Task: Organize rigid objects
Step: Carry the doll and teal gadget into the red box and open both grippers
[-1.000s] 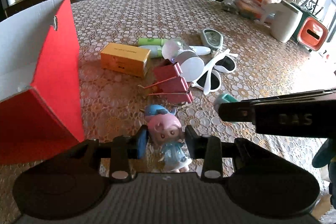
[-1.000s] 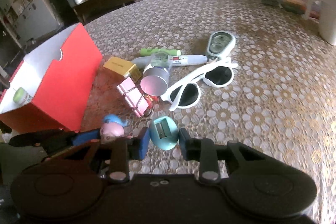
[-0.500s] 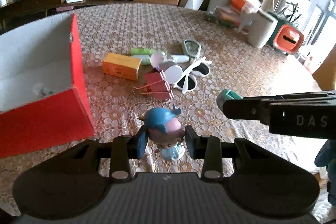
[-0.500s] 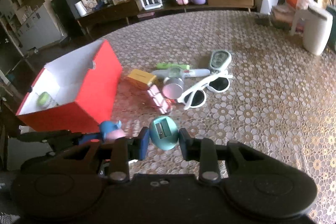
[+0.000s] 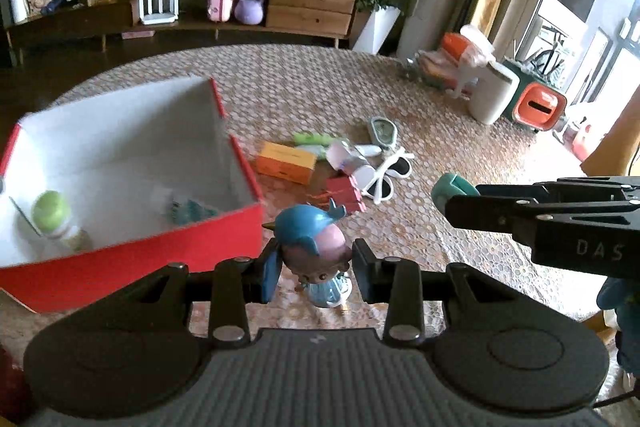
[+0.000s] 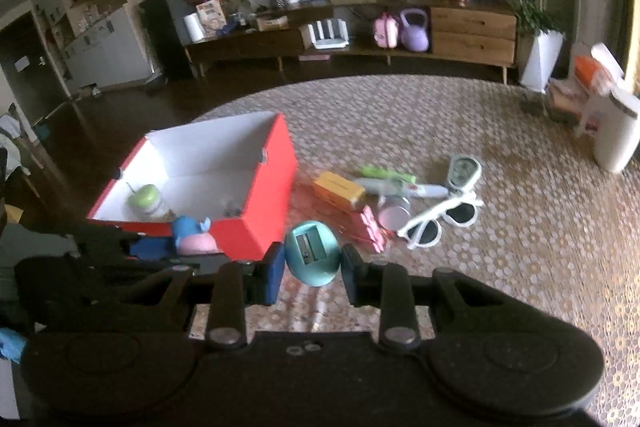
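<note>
Both hands have come up a good way since a second ago: back then the figurine was right down among the clutter on the table, now we're looking down into the red box (image 5: pixel 132 163) from above.

So where are we? Our left gripper (image 5: pixel 313 269) is clamped on the little figurine (image 5: pixel 310 239) with the blue hat, head squeezed between the pads, feet dangling clear of the tablecloth (image 5: pixel 420 131). Our right gripper (image 6: pixel 313 267) is clamped on the teal egg-shaped pencil sharpener (image 6: pixel 312 253), also well off the table. Neither grip has budged.

In the left wrist view the box fills the 9 to 10 o'clock side, with a green-capped bottle (image 5: pixel 54 215) and something small and teal already inside. The figurine sits just past the box's near right corner, not over the opening yet.

Still on the table at about 1 o'clock: the orange box (image 5: pixel 286 163), pink binder clips (image 5: pixel 346 189), white sunglasses (image 5: pixel 386 175), a tipped cup (image 5: pixel 348 163), a green tube, a small grey case.

Our read: pickup's done and this is the carry. Next we'd swing both items left over the opening and drop them. Plenty left to sort after that.
</note>
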A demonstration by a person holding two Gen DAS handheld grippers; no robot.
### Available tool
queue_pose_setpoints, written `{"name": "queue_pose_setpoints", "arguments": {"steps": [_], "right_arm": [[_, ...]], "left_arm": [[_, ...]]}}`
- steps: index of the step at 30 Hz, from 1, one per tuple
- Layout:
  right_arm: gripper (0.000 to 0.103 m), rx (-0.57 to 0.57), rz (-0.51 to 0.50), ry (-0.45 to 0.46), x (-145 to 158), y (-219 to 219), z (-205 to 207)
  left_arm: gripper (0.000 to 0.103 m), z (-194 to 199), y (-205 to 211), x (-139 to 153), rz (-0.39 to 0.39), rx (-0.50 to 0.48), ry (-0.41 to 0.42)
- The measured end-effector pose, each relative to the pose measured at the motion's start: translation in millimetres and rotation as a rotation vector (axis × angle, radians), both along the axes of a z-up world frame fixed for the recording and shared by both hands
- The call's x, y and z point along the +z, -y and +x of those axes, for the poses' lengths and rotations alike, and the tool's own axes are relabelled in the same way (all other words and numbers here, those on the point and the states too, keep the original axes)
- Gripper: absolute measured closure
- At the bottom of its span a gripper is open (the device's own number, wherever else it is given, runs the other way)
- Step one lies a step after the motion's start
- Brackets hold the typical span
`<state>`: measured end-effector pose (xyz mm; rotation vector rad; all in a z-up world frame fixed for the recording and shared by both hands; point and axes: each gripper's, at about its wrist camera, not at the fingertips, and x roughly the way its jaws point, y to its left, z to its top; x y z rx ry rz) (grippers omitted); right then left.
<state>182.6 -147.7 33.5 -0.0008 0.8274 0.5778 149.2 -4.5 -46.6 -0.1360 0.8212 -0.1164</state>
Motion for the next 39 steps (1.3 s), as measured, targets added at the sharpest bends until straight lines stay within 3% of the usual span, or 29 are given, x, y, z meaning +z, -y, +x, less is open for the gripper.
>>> {"name": "queue_pose_setpoints", "arguments": {"steps": [8,21,31,39], "right_arm": [[0.073,0.075,-0.02,0.036,12,-46,-1],[0.073,0.166,-0.039,0.049,14,-120,16],[0.073,0.207,-0.099,0.002,-20,-171,41],[0.073,0.228,-0.148,-0.061,-60,-208,62]], "left_arm": [[0.066,-13,-50,27,0.012,0.044,0.04],[0.066,-7,-133,36,0.072,0.165,0.049],[0.066,33,-186,24,0.137,0.219,0.001],[0.066,75,-198,-2,0.186,0.229,-0.055]]}}
